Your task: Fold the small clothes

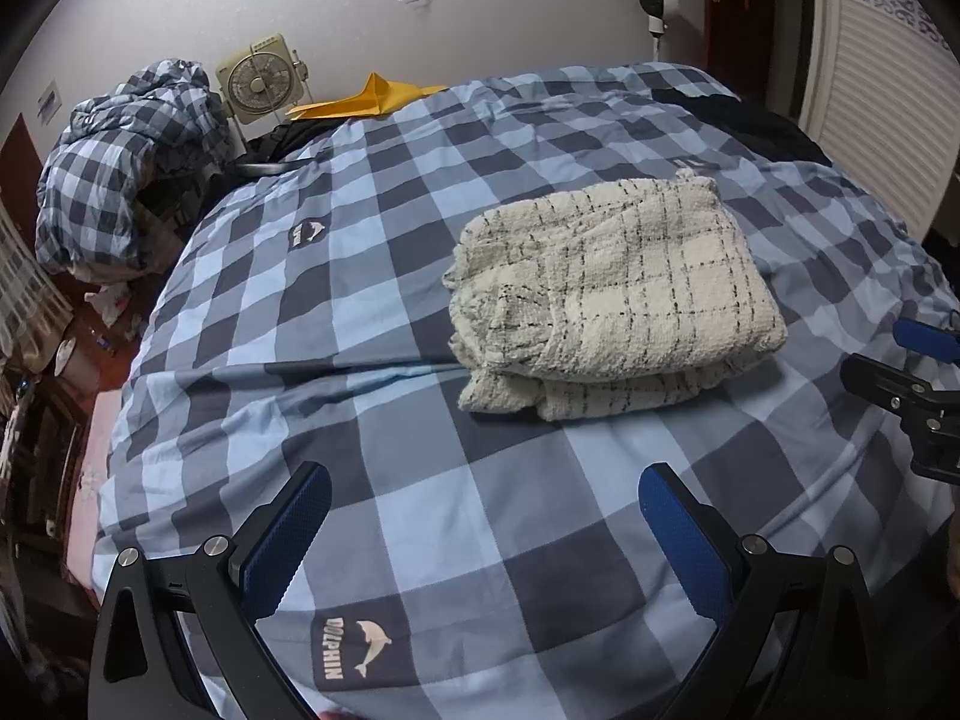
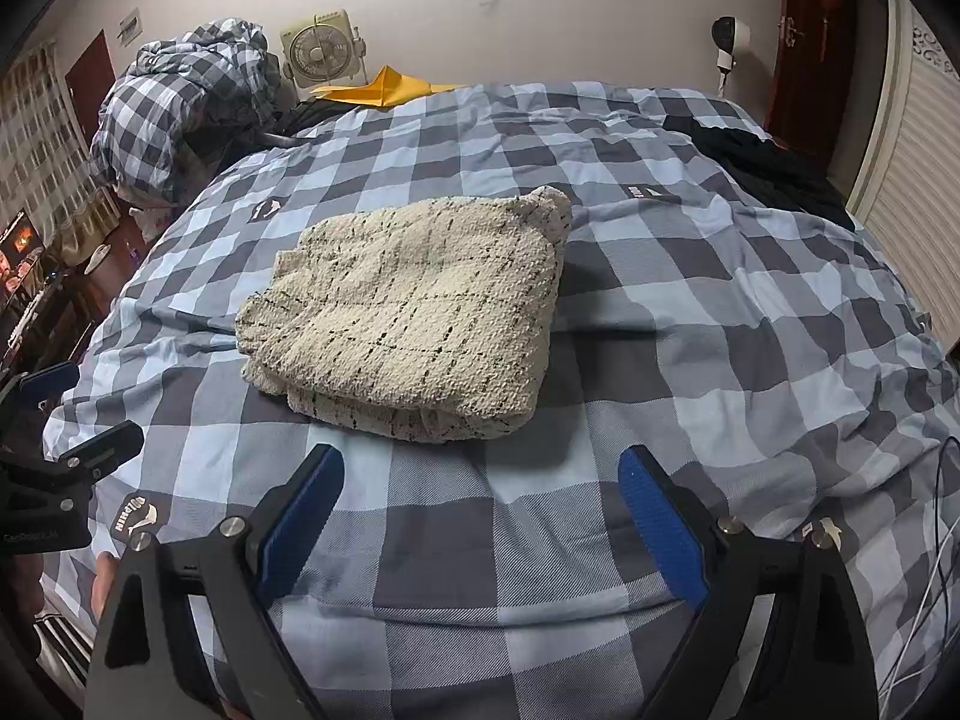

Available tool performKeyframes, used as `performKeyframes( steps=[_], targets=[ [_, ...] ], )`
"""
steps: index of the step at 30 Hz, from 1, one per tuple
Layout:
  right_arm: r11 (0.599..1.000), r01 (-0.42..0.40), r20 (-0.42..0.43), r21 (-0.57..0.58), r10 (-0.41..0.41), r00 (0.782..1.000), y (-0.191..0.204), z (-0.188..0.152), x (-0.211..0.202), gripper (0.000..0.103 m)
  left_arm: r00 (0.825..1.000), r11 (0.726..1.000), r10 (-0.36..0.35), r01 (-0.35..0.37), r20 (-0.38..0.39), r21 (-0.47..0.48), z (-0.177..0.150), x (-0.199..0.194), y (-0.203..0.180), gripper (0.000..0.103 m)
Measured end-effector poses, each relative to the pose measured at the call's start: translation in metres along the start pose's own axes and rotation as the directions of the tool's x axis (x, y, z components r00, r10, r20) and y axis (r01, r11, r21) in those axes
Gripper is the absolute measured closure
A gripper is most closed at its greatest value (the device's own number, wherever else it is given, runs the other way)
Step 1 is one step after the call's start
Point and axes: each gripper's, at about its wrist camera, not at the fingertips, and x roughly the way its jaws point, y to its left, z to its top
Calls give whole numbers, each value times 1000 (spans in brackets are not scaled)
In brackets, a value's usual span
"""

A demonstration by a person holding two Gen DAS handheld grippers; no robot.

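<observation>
Cream knitted garment (image 2: pixel 408 318) lies folded on the checked bed cover (image 2: pixel 690 330), mid-bed. Left hand-held gripper (image 1: pixel 486 540) and right hand-held gripper (image 2: pixel 480 516): both jaws wide, nothing between them, above bare cover just short of the garment. Fan (image 1: pixel 261 81) by far wall.

Two pairs of tongs hang over the bed, the left tongs (image 1: pixel 485 531) and the right tongs (image 2: pixel 481 516), each spread wide with nothing between. Ahead of them lies one folded cream garment (image 2: pixel 408 312). Farther beyond stand one box fan (image 2: pixel 316 48), one yellow sheet (image 2: pixel 390 89) and one bundled checked quilt (image 2: pixel 186 96).
</observation>
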Motion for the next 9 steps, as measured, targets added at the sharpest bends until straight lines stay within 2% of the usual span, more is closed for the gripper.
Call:
performKeyframes(
  steps=[9],
  targets=[
    [1000,-1,-3,-3,1,1000,3,-2,0,12,1000,1000,-11,11,-4,-11,-3,2,2,0]
  ],
)
